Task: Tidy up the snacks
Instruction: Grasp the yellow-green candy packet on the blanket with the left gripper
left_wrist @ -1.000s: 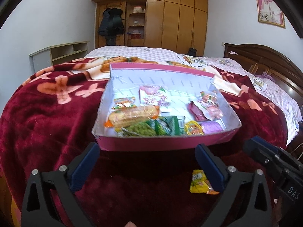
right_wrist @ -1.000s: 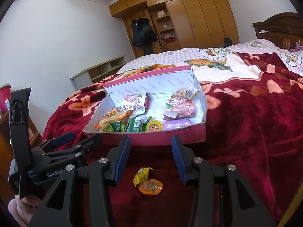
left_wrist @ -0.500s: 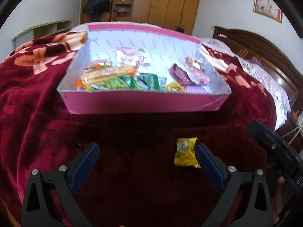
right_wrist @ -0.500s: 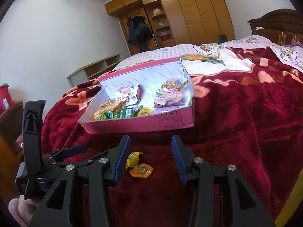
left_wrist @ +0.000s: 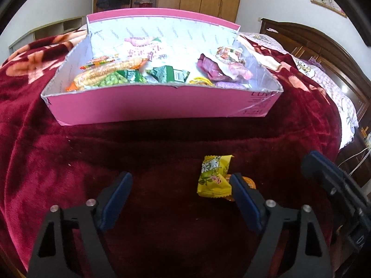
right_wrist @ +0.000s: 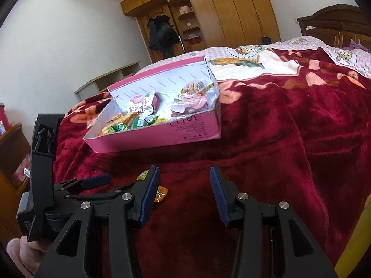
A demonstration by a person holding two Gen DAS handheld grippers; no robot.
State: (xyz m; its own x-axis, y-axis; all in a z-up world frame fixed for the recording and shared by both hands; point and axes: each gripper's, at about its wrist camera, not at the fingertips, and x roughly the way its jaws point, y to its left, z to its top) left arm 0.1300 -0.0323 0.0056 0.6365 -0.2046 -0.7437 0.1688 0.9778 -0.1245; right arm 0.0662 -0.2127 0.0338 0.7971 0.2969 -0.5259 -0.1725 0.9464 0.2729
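Observation:
A pink box (left_wrist: 162, 103) with several snack packets sits on the dark red blanket; it also shows in the right wrist view (right_wrist: 162, 136). A yellow candy packet (left_wrist: 214, 176) lies on the blanket in front of the box, just inside my left gripper's right finger. An orange jelly cup (left_wrist: 249, 181) lies mostly hidden behind that finger; in the right wrist view the cup (right_wrist: 161, 193) and packet (right_wrist: 143, 175) peek past my right gripper's left finger. My left gripper (left_wrist: 180, 190) is open wide and empty. My right gripper (right_wrist: 184, 183) is open and empty.
The blanket (right_wrist: 289, 139) covers a bed with a dark wooden headboard (left_wrist: 313, 44) at the right. A wooden wardrobe (right_wrist: 220, 16) and a low shelf (right_wrist: 109, 81) stand at the back. The right gripper's body (left_wrist: 340, 192) is at the left wrist view's right edge.
The left gripper has dropped lower and moved forward, so the yellow packet now lies between its fingers near the right one. The right gripper has shifted right; the snacks now sit behind its left finger.

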